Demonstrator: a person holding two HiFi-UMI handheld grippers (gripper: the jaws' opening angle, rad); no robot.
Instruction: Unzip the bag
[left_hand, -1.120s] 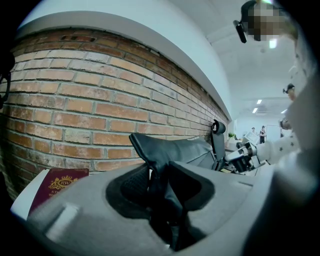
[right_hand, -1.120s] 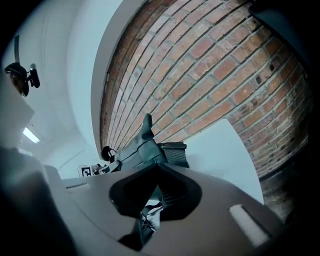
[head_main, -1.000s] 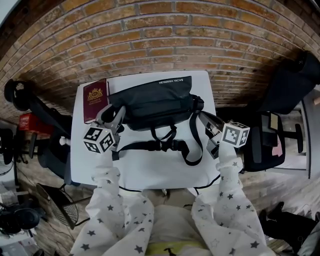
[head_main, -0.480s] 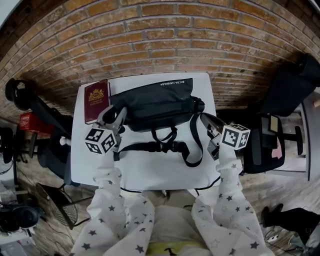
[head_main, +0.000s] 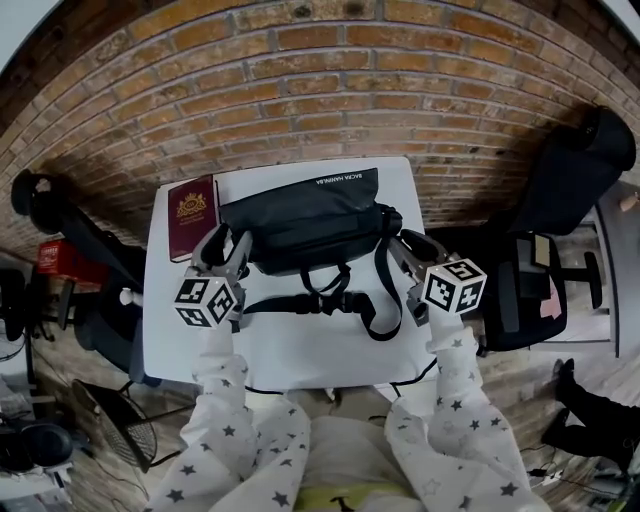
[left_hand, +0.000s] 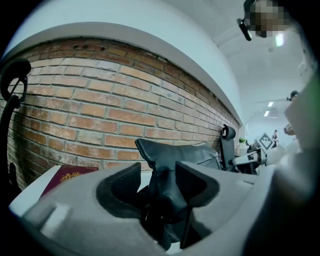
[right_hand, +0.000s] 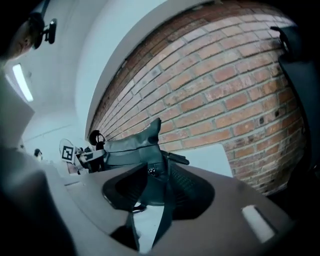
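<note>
A black waist bag (head_main: 305, 215) lies across the far half of a white table (head_main: 300, 345). Its strap and buckle (head_main: 340, 300) trail toward me. My left gripper (head_main: 228, 243) is at the bag's left end. In the left gripper view (left_hand: 157, 175) its jaws are opening, with the bag's bunched corner (left_hand: 167, 155) loose between the pads. My right gripper (head_main: 403, 243) is at the bag's right end. Its jaws (right_hand: 160, 187) are opening too, and the bag's end (right_hand: 135, 147) and strap sit between them ungripped.
A maroon passport (head_main: 193, 203) lies at the table's far left corner, just beyond the left gripper. A brick wall (head_main: 330, 90) rises right behind the table. A black office chair (head_main: 530, 290) stands to the right, and dark gear and a fan sit on the floor at left.
Both grippers' jaws stand wider than before. The right gripper has come in closer to the bag's right end. The bag and passport lie where they were.
</note>
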